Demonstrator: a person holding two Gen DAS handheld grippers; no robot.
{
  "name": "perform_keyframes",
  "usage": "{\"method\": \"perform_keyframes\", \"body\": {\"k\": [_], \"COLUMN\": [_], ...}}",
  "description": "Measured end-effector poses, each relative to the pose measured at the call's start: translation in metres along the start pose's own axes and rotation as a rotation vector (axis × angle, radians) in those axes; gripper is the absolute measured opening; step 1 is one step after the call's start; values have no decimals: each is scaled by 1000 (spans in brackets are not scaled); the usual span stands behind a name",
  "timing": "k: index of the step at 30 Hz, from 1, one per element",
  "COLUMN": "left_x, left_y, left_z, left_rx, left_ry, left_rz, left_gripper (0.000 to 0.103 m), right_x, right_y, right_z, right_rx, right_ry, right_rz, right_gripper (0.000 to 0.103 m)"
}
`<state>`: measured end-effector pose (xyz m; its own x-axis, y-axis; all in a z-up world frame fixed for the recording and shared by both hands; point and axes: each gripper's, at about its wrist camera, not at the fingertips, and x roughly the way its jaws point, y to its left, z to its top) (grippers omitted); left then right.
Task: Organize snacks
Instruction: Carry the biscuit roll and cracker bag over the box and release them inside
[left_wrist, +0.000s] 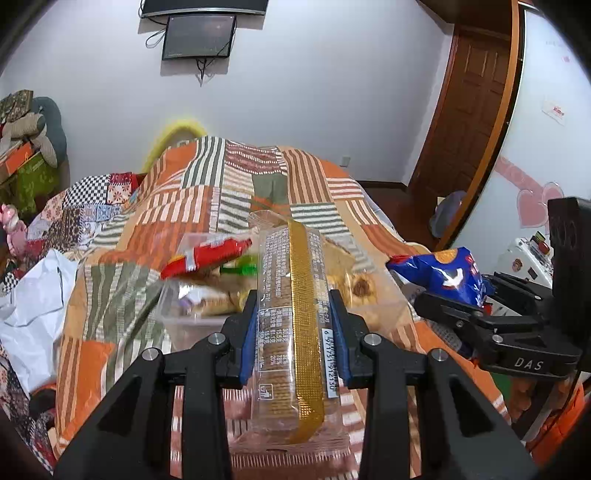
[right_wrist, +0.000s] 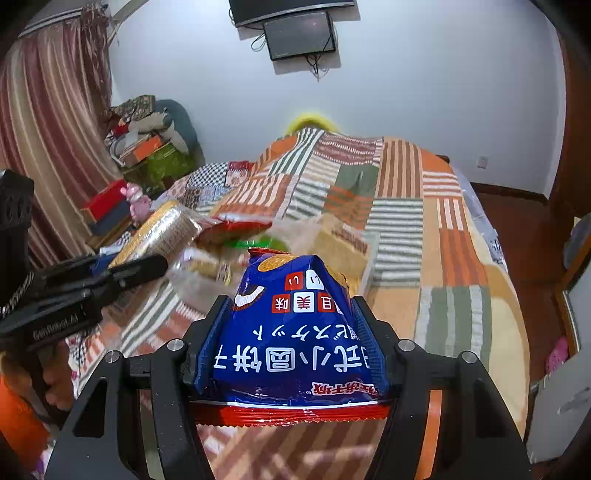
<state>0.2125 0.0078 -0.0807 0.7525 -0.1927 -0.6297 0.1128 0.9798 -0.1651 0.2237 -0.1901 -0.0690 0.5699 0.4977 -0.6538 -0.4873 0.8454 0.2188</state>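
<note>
— Two grippers, two packets, both up over the bed! Start on the left for me.

— Far left, a crumpled white plastic bag (left_wrist: 27, 295) lies on the orange-and-green striped patchwork quilt (left_wrist: 229, 177). Next over, the clear plastic storage box (left_wrist: 192, 321) sits on that quilt with snacks inside: a red foil snack packet (left_wrist: 207, 254) tilted on top, something green just behind it.

— And the left gripper (left_wrist: 293, 317)?

— Its blue-padded fingers (left_wrist: 248, 339) are pinching the long clear cracker sleeve with the gold seam strip (left_wrist: 295, 295) from both sides, seam facing up, far end reaching over the box.

— Moving right?

— The right gripper (right_wrist: 291, 321) is clamped on the blue puffy biscuit bag with the red crimped edge (right_wrist: 291, 332), squeezing it at both sides. Print reads upside down in its own camera, red edge nearest the lens. From the left camera that bag sits just right of the box, held in the air.

— Gap between the two packets?

— Near, not touching. Beyond them, a dark wall-mounted screen (right_wrist: 299, 35) hangs on the white wall.
</note>
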Motion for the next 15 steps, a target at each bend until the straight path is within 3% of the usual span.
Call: {"method": "perform_keyframes", "body": {"k": [8,15], "left_x": [37,75], "left_y": [6,11], "left_z": [19,27], "left_rx": [-19,-28], "left_ry": [30,86], "left_rz": [-5,-10], "left_gripper": [35,35], "right_x": [27,47], "right_y": [6,-2], "right_z": [27,30], "right_rx": [30,42], "right_ry": [-13,22], "right_rz": [10,-8], "right_gripper": [61,61]}}
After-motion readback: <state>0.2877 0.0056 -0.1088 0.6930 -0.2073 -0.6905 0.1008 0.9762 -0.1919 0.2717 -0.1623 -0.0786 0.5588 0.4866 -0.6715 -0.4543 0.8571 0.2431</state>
